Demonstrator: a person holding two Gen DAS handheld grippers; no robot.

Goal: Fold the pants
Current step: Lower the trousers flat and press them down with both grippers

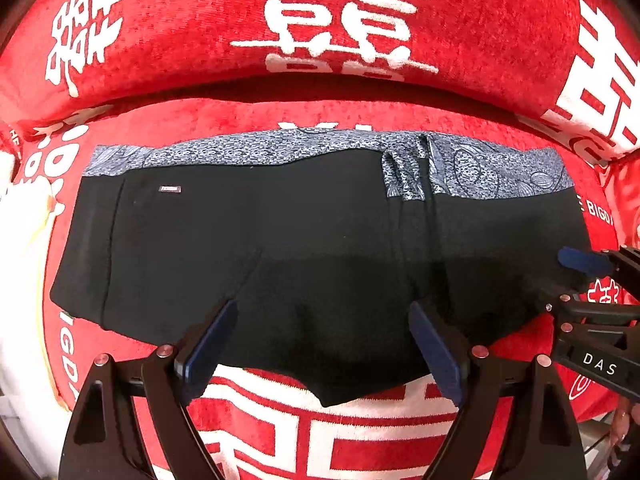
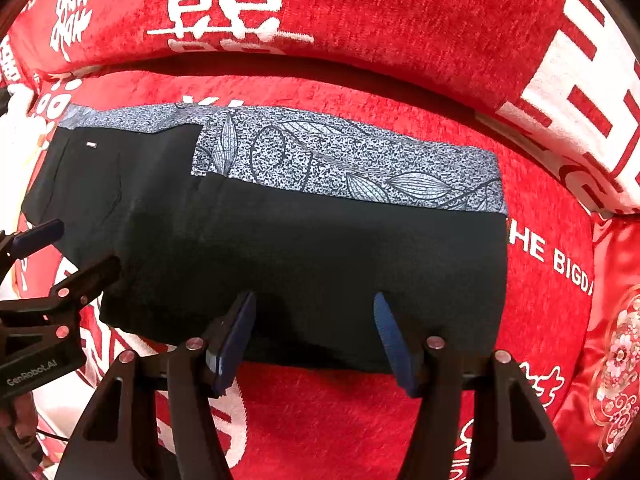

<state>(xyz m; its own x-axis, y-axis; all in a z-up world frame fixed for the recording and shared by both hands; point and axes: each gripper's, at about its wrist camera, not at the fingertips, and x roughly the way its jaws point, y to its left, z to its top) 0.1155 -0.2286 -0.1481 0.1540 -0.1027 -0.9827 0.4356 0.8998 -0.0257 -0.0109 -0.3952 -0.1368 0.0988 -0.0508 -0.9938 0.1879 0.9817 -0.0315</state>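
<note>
Left wrist view. The black pants point(image 1: 280, 248) lie flat and spread on a red sofa cover point(image 1: 480, 32) printed with white characters, filling the middle of the frame. A grey leaf-patterned waistband point(image 1: 480, 168) runs along the far edge toward 12 o'clock, and a small label point(image 1: 170, 189) sits at about 10 o'clock. The left gripper point(image 1: 324, 344) is at 6 o'clock with its jaws spread wide — nothing lies between the blue pads point(image 1: 208, 344), whose tips overlap the near hem of the garment. At 3 o'clock the right gripper point(image 1: 568, 280) reaches in from the side over the garment's right edge; its jaws stand apart and hold nothing.

Right wrist view. The same pants point(image 2: 320, 248) occupy the centre, with the patterned waistband point(image 2: 360, 168) slanting from 11 o'clock to 2 o'clock. The right gripper point(image 2: 316, 336) sits at 6 o'clock, jaws wide and empty, pad tips over the near hem. The left gripper point(image 2: 72, 248) enters at 9 o'clock — jaws parted — at the garment's left edge. White lettering point(image 2: 556, 260) on the cover shows at 3 o'clock, just beside the cloth.
</note>
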